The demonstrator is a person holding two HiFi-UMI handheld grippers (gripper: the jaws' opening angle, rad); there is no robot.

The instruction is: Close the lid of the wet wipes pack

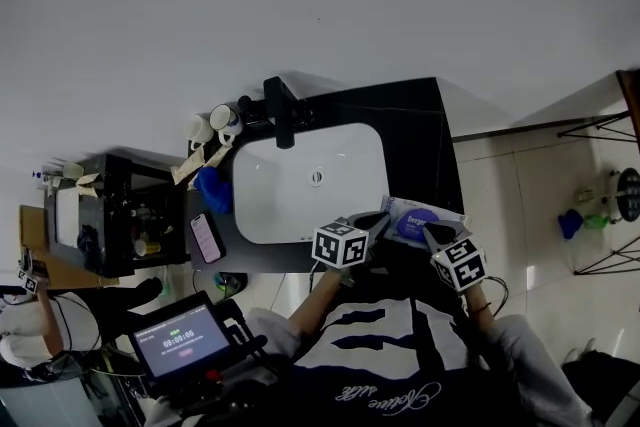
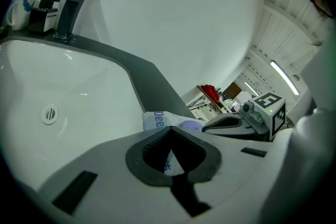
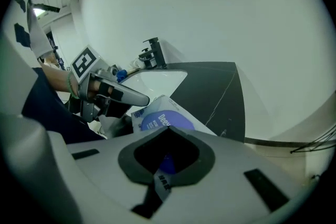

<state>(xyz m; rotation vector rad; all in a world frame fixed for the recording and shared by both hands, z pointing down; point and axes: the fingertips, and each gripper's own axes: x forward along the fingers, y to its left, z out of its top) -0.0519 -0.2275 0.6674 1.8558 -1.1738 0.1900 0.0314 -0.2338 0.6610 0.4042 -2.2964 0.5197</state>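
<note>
The dark tabletop carries a white sink with a black faucet. A wet wipes pack lies right of the sink, and a phone lies left of it.

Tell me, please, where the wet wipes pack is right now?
In the head view, the wet wipes pack sits on the dark counter just right of the white sink, between the left gripper and right gripper.

Your left gripper hides most of the wet wipes pack at mid-frame of its view; only one end shows. Your right gripper covers the lower edge of the purple lid, centre frame. Lower left in the head view, the print on the screen is too small to read.
</note>
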